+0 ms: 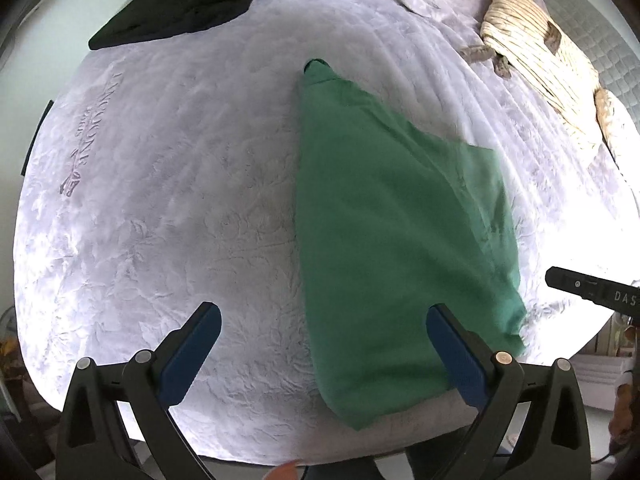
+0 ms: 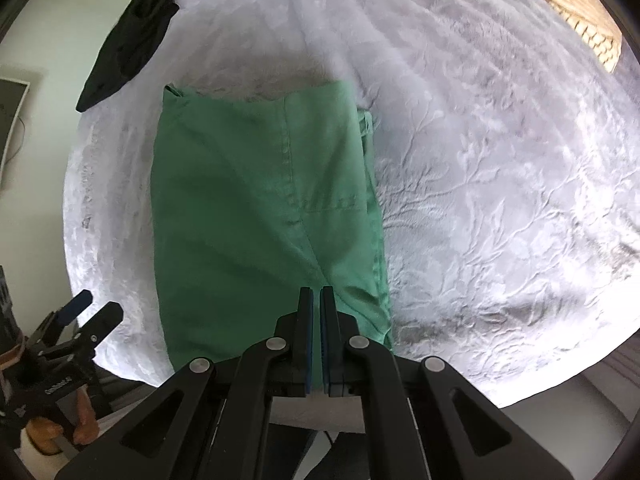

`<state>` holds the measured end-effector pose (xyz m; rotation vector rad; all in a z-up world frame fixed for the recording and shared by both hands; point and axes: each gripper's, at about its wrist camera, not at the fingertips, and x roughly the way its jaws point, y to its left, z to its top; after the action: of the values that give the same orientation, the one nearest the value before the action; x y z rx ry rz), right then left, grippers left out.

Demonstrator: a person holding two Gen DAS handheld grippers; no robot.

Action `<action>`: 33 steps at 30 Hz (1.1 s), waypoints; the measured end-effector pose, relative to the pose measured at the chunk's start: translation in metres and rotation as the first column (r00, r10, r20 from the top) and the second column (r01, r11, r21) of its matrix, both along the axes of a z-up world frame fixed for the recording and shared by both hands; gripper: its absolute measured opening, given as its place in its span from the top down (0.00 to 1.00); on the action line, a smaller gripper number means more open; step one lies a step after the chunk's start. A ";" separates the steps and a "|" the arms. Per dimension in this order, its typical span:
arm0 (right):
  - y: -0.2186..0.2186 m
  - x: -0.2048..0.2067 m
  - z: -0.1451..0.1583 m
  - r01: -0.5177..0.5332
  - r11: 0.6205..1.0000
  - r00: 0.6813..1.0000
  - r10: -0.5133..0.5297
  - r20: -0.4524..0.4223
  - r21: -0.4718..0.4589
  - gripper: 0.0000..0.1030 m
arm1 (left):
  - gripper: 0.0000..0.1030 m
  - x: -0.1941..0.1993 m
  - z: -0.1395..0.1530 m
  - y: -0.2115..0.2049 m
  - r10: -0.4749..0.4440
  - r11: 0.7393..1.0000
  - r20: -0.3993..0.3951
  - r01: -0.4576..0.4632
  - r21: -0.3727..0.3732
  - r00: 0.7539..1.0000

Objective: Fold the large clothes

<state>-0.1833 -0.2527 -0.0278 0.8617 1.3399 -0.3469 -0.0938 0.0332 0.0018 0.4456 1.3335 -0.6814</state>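
A green shirt (image 1: pixel 392 216) lies folded lengthwise on a pale lilac bed cover (image 1: pixel 180 184); it also shows in the right wrist view (image 2: pixel 256 216) with its button placket and chest pocket up. My left gripper (image 1: pixel 324 316) is open and empty above the shirt's near end. My right gripper (image 2: pixel 317 296) is shut on the shirt's near hem, green cloth showing between the pads. The left gripper also shows at the lower left of the right wrist view (image 2: pixel 96 312).
A black garment (image 1: pixel 180 4) lies at the bed's far left, also in the right wrist view (image 2: pixel 128 44). A cream striped garment (image 1: pixel 536 52) lies at the far right. The bed's near edge (image 1: pixel 420 412) is just below the shirt's hem.
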 end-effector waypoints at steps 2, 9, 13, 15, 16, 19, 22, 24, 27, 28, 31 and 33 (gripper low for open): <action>0.001 0.002 0.006 -0.012 0.999 1.000 0.012 -0.009 -0.044 0.14 | 0.00 -0.003 0.004 -0.002 0.003 1.000 0.016 -0.003 0.002 1.000; 0.005 0.009 0.029 -0.044 0.986 0.999 0.045 0.003 -0.159 0.05 | 0.00 -0.013 0.012 -0.011 -0.002 1.000 0.045 0.001 0.011 0.999; 0.006 0.010 0.033 -0.038 0.979 0.999 0.036 -0.010 -0.199 0.00 | 0.00 -0.015 0.015 -0.014 -0.004 1.000 0.066 0.002 0.024 0.998; 0.006 0.009 0.035 -0.030 0.980 1.000 0.027 -0.014 -0.196 0.00 | 0.00 -0.017 0.017 -0.016 -0.010 1.000 0.078 0.007 0.030 0.997; 0.006 0.009 0.034 -0.026 0.980 1.000 0.022 -0.019 -0.197 0.00 | 0.00 -0.018 0.018 -0.016 -0.013 0.999 0.084 0.010 0.035 0.996; 0.006 0.008 0.035 -0.013 0.979 1.000 0.008 -0.022 -0.203 0.00 | 0.00 -0.018 0.019 -0.018 -0.014 0.999 0.101 0.010 0.044 0.995; 0.006 0.009 0.036 -0.010 0.976 1.000 0.005 -0.026 -0.216 0.00 | 0.00 -0.019 0.021 -0.018 -0.012 0.999 0.106 0.007 0.049 0.994; 0.006 0.009 0.037 -0.013 0.974 1.000 0.006 -0.029 -0.225 0.00 | 0.00 -0.018 0.021 -0.018 -0.016 0.999 0.103 0.011 0.046 0.995; 0.006 0.009 0.038 -0.016 0.973 0.999 0.009 -0.031 -0.232 0.00 | 0.00 -0.019 0.021 -0.018 -0.017 0.999 0.106 0.012 0.050 0.994; 0.006 0.010 0.038 -0.018 0.972 0.999 0.011 -0.032 -0.234 0.00 | 0.00 -0.020 0.021 -0.019 -0.014 0.999 0.107 0.009 0.051 0.994; 0.008 0.009 0.040 -0.022 0.970 0.999 0.014 -0.035 -0.242 0.00 | 0.00 -0.021 0.021 -0.019 -0.012 0.999 0.107 0.006 0.052 0.994; 0.008 0.009 0.040 -0.024 0.969 0.999 0.015 -0.036 -0.244 0.00 | 0.00 -0.022 0.021 -0.019 -0.009 0.999 0.107 0.003 0.054 0.994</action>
<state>-0.1739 -0.2448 0.0126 0.6381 1.3038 -0.5023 -0.1154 0.0144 0.0225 0.5225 1.2518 -0.6198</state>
